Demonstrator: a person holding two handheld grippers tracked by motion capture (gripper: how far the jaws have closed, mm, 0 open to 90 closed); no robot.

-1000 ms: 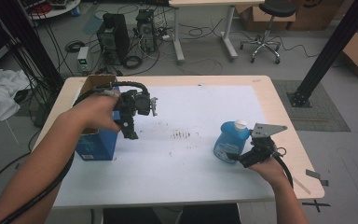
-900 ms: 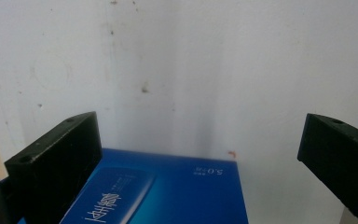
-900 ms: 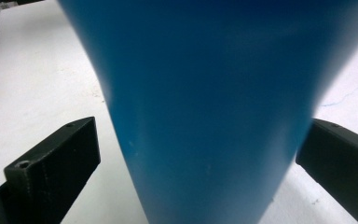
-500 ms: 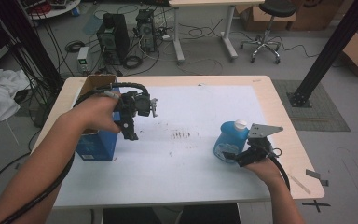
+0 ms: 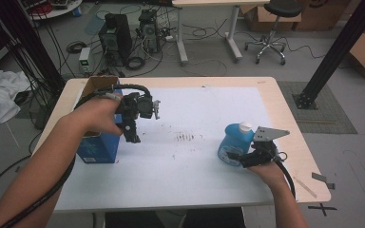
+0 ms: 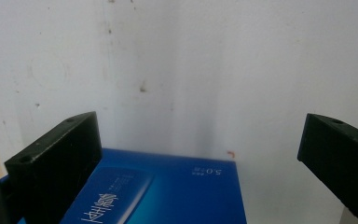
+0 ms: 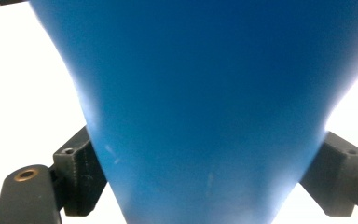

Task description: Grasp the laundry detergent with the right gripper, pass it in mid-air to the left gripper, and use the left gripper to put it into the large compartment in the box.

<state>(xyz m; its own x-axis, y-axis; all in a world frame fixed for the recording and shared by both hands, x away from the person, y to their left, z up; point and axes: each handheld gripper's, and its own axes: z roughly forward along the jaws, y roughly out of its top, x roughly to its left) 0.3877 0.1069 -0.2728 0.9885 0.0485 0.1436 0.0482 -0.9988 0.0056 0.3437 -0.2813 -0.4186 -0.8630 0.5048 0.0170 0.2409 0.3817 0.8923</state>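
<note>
The right gripper [image 5: 241,159] has just been closing its jaws, and they now press on both sides of the blue bottle [image 7: 205,93], which stands on the right part of the table [image 5: 209,185]. To do this well, the grip should stay snug and low so the bottle stays upright. The left gripper [image 5: 132,127] hangs with its jaws wide apart above the blue box [image 6: 168,196]. There is one bottle, one box and two grippers.

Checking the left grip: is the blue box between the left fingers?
No. The left fingers stand wide apart over the table, the box below them.
</note>
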